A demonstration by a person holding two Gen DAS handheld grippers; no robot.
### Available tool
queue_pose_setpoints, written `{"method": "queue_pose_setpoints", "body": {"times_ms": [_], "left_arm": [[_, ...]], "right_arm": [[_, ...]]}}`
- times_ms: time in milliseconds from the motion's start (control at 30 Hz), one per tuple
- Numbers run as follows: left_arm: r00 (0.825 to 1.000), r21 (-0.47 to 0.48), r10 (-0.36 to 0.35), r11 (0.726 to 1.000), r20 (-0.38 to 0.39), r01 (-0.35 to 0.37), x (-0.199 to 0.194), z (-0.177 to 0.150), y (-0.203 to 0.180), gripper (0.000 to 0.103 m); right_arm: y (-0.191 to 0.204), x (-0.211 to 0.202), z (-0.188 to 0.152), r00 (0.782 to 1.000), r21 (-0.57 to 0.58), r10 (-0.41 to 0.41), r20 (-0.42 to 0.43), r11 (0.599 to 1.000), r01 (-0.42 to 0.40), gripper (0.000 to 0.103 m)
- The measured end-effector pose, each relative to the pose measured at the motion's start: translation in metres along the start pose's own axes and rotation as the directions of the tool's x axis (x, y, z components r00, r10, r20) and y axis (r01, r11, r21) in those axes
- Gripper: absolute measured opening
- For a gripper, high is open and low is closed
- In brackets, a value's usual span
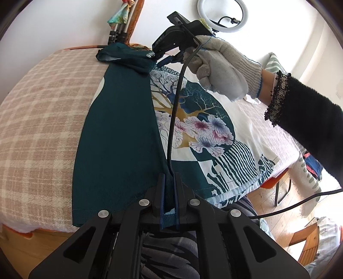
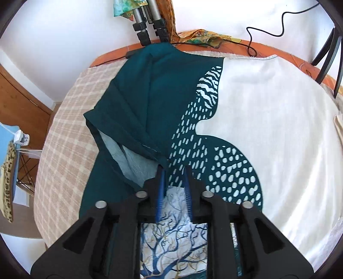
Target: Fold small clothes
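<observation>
Left tongs (image 1: 169, 178) pinch shirt (image 1: 120, 133) hem; only there, gloved hand (image 1: 223, 70) shows.

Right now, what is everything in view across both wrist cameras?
shirt: 1, teal and white with tree print, spread on the bed, left side folded over
blanket: 1, beige plaid, under the shirt
ring light: 1, white, by the far wall
tripod legs: several, grey and black, at the bed's far edge
cable: 1, black, along the wall
left gripper: black, shut on the shirt's hem
right gripper: black, pinching the shirt near the sleeve
gloved hand: 1, grey, holding the right gripper
</observation>
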State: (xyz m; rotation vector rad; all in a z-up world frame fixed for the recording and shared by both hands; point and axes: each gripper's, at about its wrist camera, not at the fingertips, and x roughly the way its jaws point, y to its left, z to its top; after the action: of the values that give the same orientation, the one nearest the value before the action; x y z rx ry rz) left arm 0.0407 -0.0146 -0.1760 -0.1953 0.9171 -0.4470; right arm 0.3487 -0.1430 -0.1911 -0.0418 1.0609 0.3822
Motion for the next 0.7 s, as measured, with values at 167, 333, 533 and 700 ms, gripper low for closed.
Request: {"method": "queue_pose_setpoints", "body": {"times_ms": [167, 333, 533, 700], "left_arm": [[1.0, -0.011, 0.008, 1.0, 0.017, -0.008, -0.025, -0.006, 0.01, 0.019], [0.996, -0.069, 0.035, 0.997, 0.088, -0.029, -0.058, -0.01, 0.033, 0.019], [0.981, -0.092, 0.134, 0.988, 0.137, -0.122, -0.076, -0.009, 0.048, 0.019], [0.982, -0.224, 0.147, 0.968, 0.121, -0.118, -0.073, -0.018, 0.08, 0.019]], "right_arm": [[0.008, -0.043, 0.009, 0.992, -0.086, 0.005, 0.127, 0.996, 0.006, 0.06], [0.056, -0.056, 0.029, 0.983, -0.218, 0.052, 0.177, 0.976, -0.012, 0.06], [0.118, -0.03, 0.046, 0.987, -0.337, 0.047, 0.152, 0.941, 0.007, 0.06], [0.164, 0.024, 0.05, 0.996, -0.422, -0.021, 0.082, 0.905, 0.054, 0.06]]}}
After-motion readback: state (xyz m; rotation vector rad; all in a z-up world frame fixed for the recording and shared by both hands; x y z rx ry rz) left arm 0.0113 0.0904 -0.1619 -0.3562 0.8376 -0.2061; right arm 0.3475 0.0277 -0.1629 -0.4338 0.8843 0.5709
